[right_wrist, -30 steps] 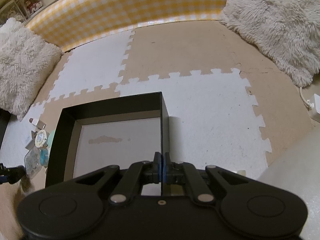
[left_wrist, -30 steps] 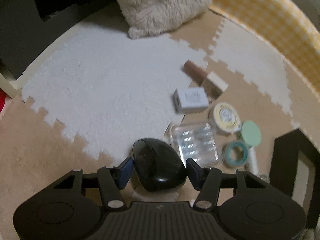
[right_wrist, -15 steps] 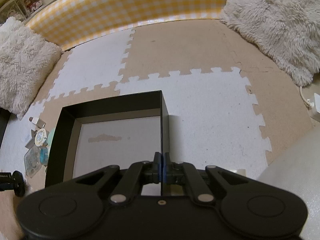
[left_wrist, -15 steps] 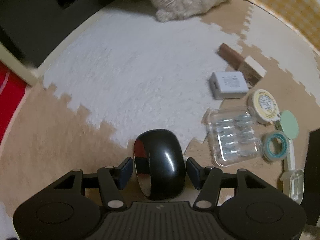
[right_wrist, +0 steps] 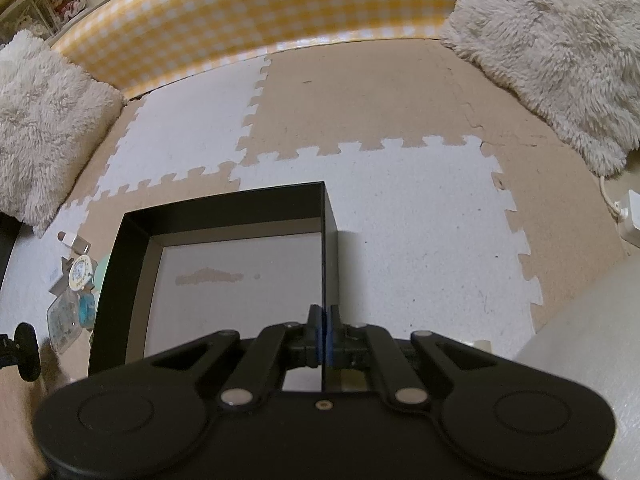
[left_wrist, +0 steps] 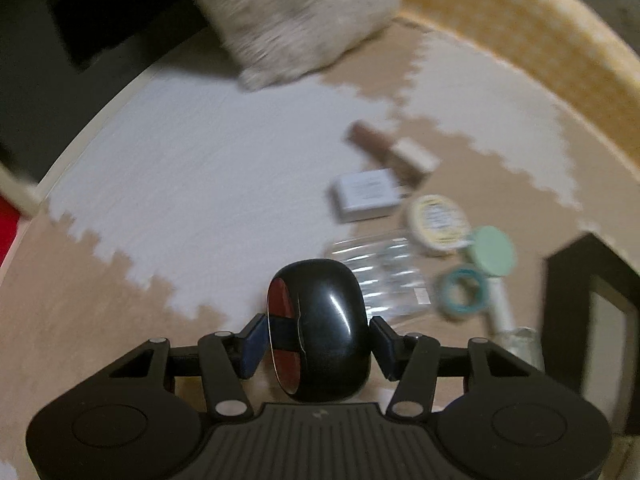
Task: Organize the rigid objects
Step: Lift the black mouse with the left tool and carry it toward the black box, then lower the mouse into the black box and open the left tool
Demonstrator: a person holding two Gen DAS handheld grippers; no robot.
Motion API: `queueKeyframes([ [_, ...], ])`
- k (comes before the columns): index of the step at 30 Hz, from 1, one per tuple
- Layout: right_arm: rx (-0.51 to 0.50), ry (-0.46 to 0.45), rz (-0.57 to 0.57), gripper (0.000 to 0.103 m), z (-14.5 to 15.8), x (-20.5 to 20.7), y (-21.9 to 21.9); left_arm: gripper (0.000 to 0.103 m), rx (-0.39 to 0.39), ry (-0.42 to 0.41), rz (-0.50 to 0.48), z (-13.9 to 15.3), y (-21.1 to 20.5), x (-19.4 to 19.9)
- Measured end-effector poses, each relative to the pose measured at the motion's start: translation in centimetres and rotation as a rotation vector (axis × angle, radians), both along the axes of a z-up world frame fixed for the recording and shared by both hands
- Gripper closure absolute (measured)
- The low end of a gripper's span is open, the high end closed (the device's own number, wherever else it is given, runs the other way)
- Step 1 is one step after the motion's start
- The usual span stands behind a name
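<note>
1. Against the earlier frame, the black mouse (left_wrist: 320, 328) is lifted off the foam mat (left_wrist: 208, 184).
2. Left gripper (left_wrist: 316, 340) closing, both pads against the mouse's sides.
3. Right gripper (right_wrist: 325, 336) clamped on the black box (right_wrist: 224, 210)'s right wall.

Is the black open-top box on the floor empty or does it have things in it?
Empty. The black open-top box shows only its bare pale bottom with a faint brownish smudge; the small items lie outside on the foam mat.

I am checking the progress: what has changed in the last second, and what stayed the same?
The left gripper tipped the black mouse onto its edge, red underside showing; its jaws are closing on it. The right gripper stayed clamped on the black box wall; the floor items kept their places.
</note>
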State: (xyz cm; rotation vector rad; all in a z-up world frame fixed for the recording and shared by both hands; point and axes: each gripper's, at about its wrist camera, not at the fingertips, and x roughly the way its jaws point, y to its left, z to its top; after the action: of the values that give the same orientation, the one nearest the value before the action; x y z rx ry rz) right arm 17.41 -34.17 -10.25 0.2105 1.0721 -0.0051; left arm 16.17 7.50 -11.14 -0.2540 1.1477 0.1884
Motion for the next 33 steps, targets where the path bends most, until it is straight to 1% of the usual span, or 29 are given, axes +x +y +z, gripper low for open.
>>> queueKeyframes([
  [3,0.000,0.001,0.001,0.101,0.0,0.0,-0.1,0.048,-0.040,-0.073,-0.073,1.7,-1.9,-0.5],
  [6,-0.009,0.004,0.004,0.101,0.0,0.1,0.1,0.048,-0.090,-0.146,-0.157,3.4,-4.6,-1.0],
  [8,-0.014,0.005,0.006,0.101,0.0,0.1,0.2,0.048,-0.139,-0.180,-0.220,4.1,-6.7,-1.1],
  [11,-0.010,0.004,0.006,0.101,0.0,0.1,0.2,0.048,-0.188,-0.211,-0.317,4.6,-10.6,-1.1],
  [15,0.015,0.009,-0.002,0.101,0.0,0.1,-0.1,0.048,-0.259,-0.223,-0.410,3.8,-15.6,-0.8],
  [17,0.026,0.013,-0.004,0.101,-0.1,0.1,-0.3,0.048,-0.280,-0.225,-0.453,3.1,-17.6,-0.7],
  [20,0.041,0.022,-0.005,0.100,0.0,0.1,-0.5,0.048,-0.325,-0.219,-0.488,1.6,-20.5,0.1],
  [23,0.059,0.028,-0.014,0.100,-0.1,0.1,-0.8,0.048,-0.380,-0.215,-0.508,0.1,-22.4,0.8],
  [26,0.075,0.032,-0.021,0.100,-0.1,0.1,-1.0,0.048,-0.414,-0.206,-0.530,-0.8,-24.1,1.0],
  [31,0.099,0.038,-0.033,0.100,-0.2,0.2,-1.3,0.048,-0.483,-0.181,-0.551,-2.7,-25.2,1.1],
  [33,0.103,0.039,-0.034,0.100,-0.2,0.2,-1.4,0.047,-0.499,-0.161,-0.565,-3.4,-25.8,1.2],
])
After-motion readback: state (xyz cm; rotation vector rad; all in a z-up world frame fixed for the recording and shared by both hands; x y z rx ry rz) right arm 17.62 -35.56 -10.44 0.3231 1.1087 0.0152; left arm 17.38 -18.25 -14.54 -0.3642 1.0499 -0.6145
